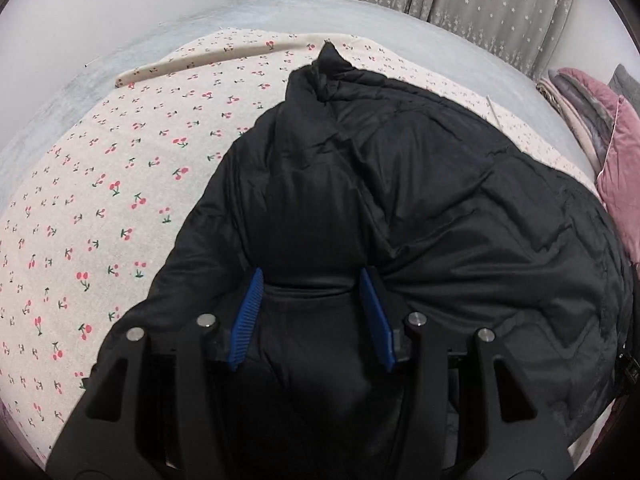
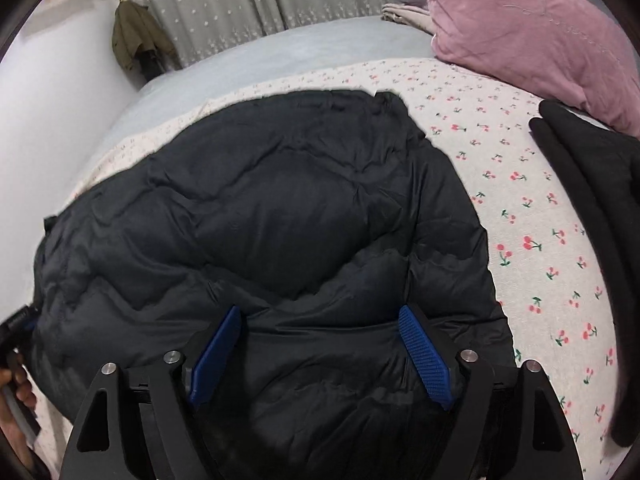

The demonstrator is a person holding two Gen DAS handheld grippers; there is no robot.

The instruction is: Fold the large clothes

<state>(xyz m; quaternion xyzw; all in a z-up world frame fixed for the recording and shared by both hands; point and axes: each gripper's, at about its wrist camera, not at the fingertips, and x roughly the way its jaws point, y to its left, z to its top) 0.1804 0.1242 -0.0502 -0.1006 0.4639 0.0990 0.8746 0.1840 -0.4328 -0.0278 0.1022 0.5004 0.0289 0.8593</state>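
A large black puffer jacket lies spread on a cherry-print sheet. In the left wrist view my left gripper is open, its blue pads straddling a bulging fold of the jacket's near edge. In the right wrist view the same jacket fills the middle. My right gripper is open wide, its blue pads set on either side of the jacket's near edge. Neither gripper visibly pinches the fabric. The left gripper's edge and a hand show at the far left.
A grey bedcover lies beyond the cherry-print sheet. A pink velvet quilt is piled at the right. A folded black garment lies at the right edge. Star-print curtains and a white wall stand behind.
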